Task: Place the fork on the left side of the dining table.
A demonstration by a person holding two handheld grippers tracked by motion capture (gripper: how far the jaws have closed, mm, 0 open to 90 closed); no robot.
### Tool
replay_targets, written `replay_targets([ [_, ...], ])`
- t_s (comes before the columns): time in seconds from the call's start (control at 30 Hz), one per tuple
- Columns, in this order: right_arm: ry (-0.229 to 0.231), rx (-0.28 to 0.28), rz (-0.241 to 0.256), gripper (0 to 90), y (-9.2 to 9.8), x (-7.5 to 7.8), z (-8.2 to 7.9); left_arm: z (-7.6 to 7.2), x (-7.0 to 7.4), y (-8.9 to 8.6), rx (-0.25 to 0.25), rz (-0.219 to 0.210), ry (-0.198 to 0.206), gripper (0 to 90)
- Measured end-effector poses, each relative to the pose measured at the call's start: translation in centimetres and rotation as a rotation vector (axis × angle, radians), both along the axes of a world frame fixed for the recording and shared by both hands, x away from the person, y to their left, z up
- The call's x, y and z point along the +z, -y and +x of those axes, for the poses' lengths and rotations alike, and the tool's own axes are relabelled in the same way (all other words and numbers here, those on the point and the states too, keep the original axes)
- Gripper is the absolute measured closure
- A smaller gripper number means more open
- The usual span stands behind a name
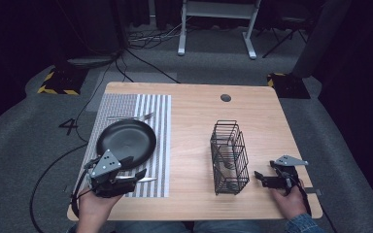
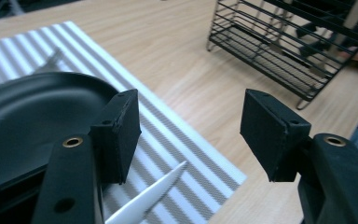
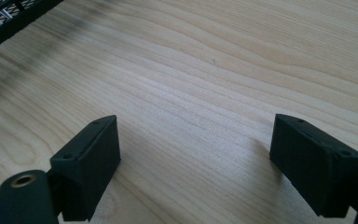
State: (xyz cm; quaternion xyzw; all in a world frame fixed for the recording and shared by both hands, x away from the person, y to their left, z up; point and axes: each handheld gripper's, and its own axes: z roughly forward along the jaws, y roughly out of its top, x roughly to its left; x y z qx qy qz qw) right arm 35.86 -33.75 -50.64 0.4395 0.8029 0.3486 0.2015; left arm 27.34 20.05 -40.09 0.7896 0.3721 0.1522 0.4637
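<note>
Hovering left claw apart over knife | right claw apart above tabletop | rack unloaded, nothing gripped

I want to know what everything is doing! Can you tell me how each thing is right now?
Left gripper: open, holding nothing.
Right gripper: open, over bare table.
Black plate: right way up on the striped mat.
Wire basket: standing upright.
Fork: lying flat beyond the plate.
Knife: lying on the mat.
</note>
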Motion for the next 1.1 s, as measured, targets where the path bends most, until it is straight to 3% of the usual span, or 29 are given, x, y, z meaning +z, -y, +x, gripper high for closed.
replay_targets([
  [0.07,0.0,0.0,0.0,15.8,0.0,0.0,0.0,0.0,-0.4,0.3,-0.009,0.0,-0.008,38.0],
  [0.13,0.0,0.0,0.0,15.9,0.0,0.0,0.0,0.2,-1.6,1.4,-0.039,-0.003,-0.041,38.0],
  [0.47,0.0,0.0,0.0,15.9,0.0,0.0,0.0,0.6,-5.5,5.0,-0.149,0.037,-0.112,38.0],
  [0.73,0.0,0.0,0.0,15.9,0.0,0.0,0.0,1.2,-7.5,6.5,-0.169,0.066,-0.134,38.0],
  [1.1,0.0,0.0,0.0,15.9,0.0,0.0,0.0,1.9,-9.9,8.9,-0.218,0.155,-0.166,38.4],
])
